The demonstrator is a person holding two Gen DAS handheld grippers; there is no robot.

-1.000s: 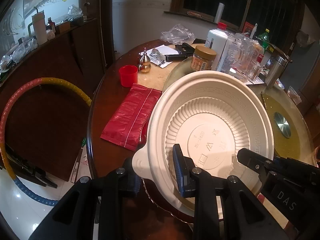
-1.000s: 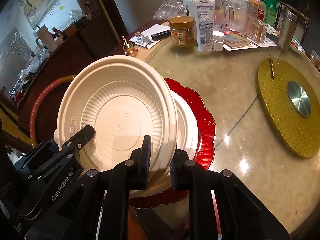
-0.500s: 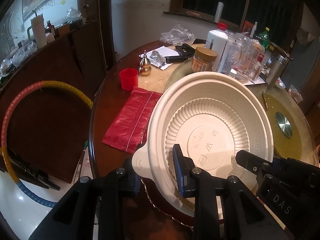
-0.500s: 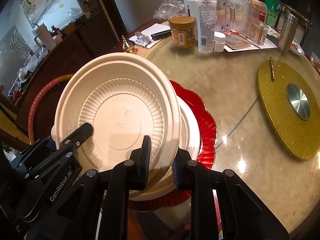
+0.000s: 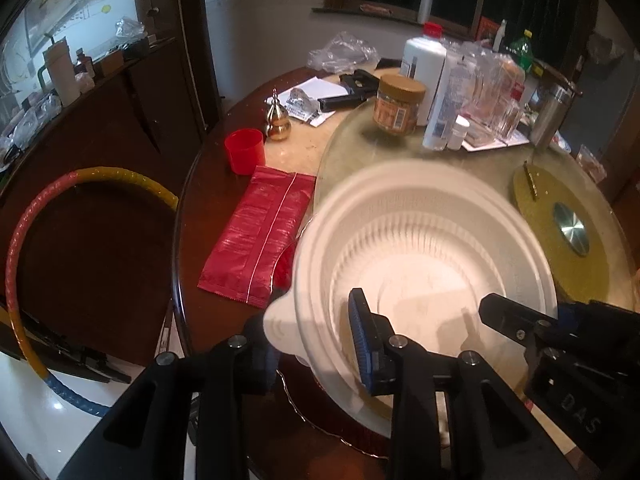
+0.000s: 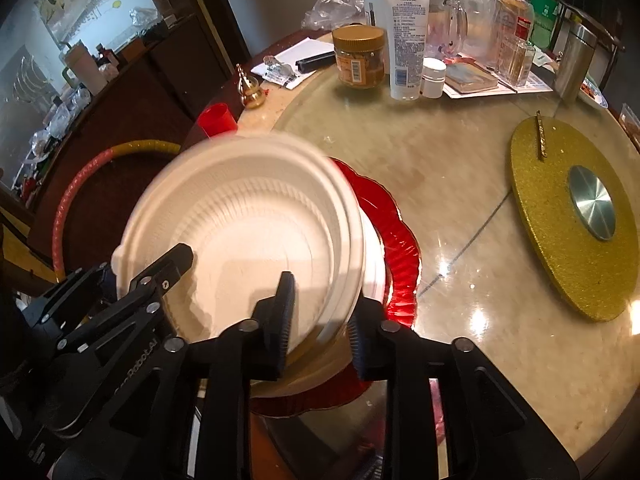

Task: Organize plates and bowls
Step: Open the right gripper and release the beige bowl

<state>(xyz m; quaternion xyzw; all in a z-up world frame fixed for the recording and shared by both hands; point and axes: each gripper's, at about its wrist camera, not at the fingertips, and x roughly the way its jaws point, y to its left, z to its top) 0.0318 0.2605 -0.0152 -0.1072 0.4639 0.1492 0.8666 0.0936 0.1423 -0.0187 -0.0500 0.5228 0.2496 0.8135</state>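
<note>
A white ribbed bowl [image 5: 424, 264] is blurred with motion, low over a stack of white bowls on a red scalloped plate [image 6: 400, 236]. The bowl also shows in the right wrist view [image 6: 244, 224]. My left gripper [image 5: 312, 336] has opened, its fingers either side of the bowl's tabbed left rim. My right gripper [image 6: 320, 320] has opened too, its fingers either side of the bowl's right rim. Whether the pads still touch the rim is unclear.
A red packet [image 5: 260, 236], a red cup [image 5: 245, 155] and a brass ornament [image 5: 278, 118] lie left of the stack. A jar [image 6: 359, 56], bottles and glassware stand at the back. A gold disc [image 6: 572, 216] lies on the glass turntable [image 6: 460, 152] at right.
Both grippers have opened from their grip on the bowl's rim. The bowl has dropped lower toward the stack and is blurred with motion.
</note>
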